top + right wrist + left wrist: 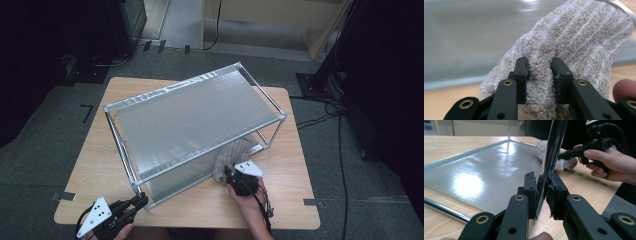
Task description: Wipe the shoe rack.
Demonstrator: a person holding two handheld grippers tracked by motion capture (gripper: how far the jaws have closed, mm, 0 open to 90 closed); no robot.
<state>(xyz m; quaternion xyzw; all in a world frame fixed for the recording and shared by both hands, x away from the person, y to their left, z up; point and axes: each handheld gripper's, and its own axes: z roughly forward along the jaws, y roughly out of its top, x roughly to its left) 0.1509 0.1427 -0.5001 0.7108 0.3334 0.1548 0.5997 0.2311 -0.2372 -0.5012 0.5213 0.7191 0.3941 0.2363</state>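
- Left gripper [541, 195]: jaws clamped on the near corner post [550, 157] of a metal rack [195, 117] standing on the wooden surface [100, 170].
- Right gripper [539, 72]: jaws pinched tight on a fold of a beige fluffy cloth [564, 50].
- The cloth lies at the front right edge of the rack's lower shelf [486, 170].

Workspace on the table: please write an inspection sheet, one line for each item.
Surface: wooden table, bare around the rack.
Job's things: two-level metal rack; fluffy beige cloth at its lower shelf.
Clutter: nothing seen.
Grippers: left gripper shut on the rack's corner post; right gripper shut on the cloth.
Cables: black cables on the floor at right.
Surroundings: grey carpet, dark equipment around.
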